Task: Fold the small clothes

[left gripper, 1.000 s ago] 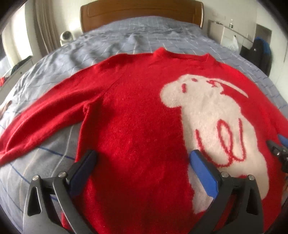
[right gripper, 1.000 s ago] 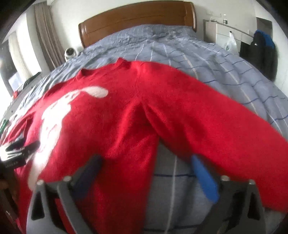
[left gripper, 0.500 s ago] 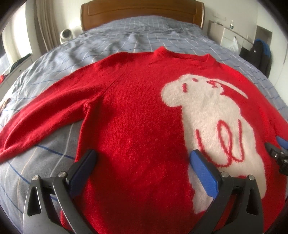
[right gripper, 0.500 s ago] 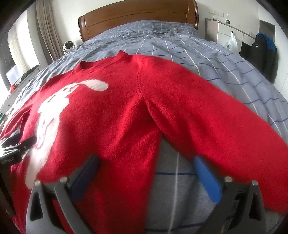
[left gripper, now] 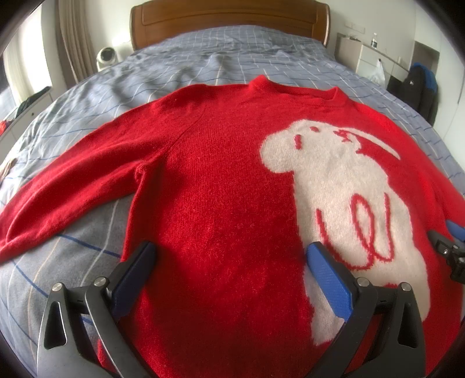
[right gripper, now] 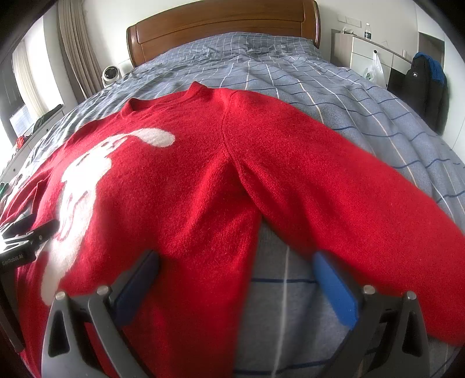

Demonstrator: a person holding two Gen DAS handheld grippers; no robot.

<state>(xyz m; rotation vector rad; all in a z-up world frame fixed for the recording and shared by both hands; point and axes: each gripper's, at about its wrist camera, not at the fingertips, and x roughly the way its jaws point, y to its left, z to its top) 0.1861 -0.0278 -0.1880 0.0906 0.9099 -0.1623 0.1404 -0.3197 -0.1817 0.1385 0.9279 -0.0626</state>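
Red sweater [left gripper: 221,203] lies face up and spread flat on the bed [left gripper: 221,58], neck toward the headboard [left gripper: 229,14], both sleeves out to the sides. White rabbit figure [left gripper: 343,186] on its front, toward the sweater's right half as we see it from the hem.

Our left gripper [left gripper: 229,261] hangs over the sweater's hem end, fingers spread wide, nothing between them; the dark pad sits at the sweater's left side edge, the blue pad [left gripper: 328,282] over the foot of the rabbit. We cannot tell whether the pads touch the knit.

Our right gripper [right gripper: 235,276] is over the sweater's other side edge, fingers equally wide and empty. Its left pad is above the sweater's body, its right pad [right gripper: 334,288] near the lower edge of the sleeve [right gripper: 334,186], with grey checked bed cover showing between them.

Each gripper shows at the edge of the other's view, beside the sweater.
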